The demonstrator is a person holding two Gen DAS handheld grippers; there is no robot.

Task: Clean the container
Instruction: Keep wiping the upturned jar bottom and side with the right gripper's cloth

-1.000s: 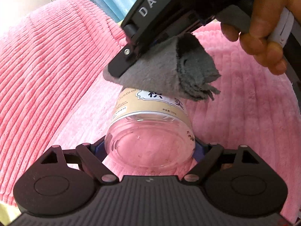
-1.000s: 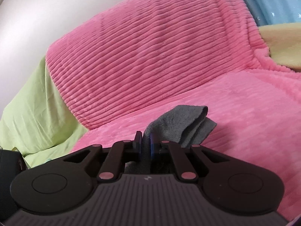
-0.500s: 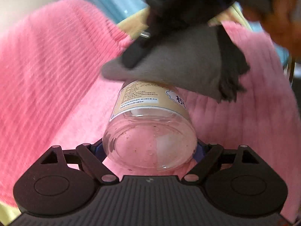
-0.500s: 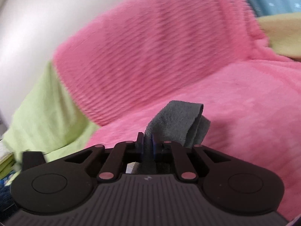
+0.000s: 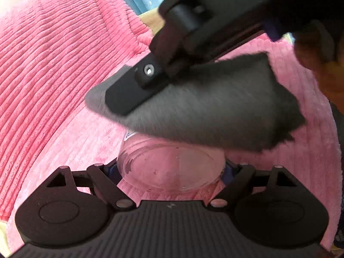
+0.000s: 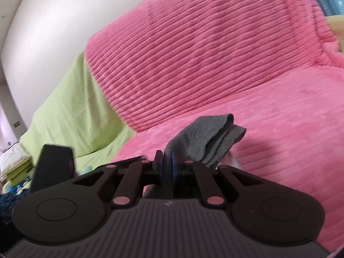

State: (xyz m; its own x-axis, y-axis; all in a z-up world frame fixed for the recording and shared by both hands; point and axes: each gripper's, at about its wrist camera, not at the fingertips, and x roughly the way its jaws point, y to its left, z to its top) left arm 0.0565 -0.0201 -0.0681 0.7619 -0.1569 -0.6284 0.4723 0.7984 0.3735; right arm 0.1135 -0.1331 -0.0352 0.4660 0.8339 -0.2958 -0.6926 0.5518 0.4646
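Pink blanket (image 5: pixel 53 68) behind; grey cloth (image 5: pixel 215 111) hides jar (image 5: pixel 172 167) top, blurred.

One jar (image 5: pixel 172 167), one grey cloth (image 5: pixel 215 111), two tools (image 5: pixel 172 169) (image 6: pixel 166 165)

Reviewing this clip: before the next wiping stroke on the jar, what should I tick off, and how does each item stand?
1. Left claw clamped on the clear jar: ok.
2. Right claw shut on the grey cloth: ok.
3. Cloth lies over the jar's far end in the left wrist view: ok.
4. Cloth actually touching the jar: cannot tell, blurred.
5. Jar clean: not ok, dark specks show through its base.
6. Jar lid off: cannot tell, hidden.
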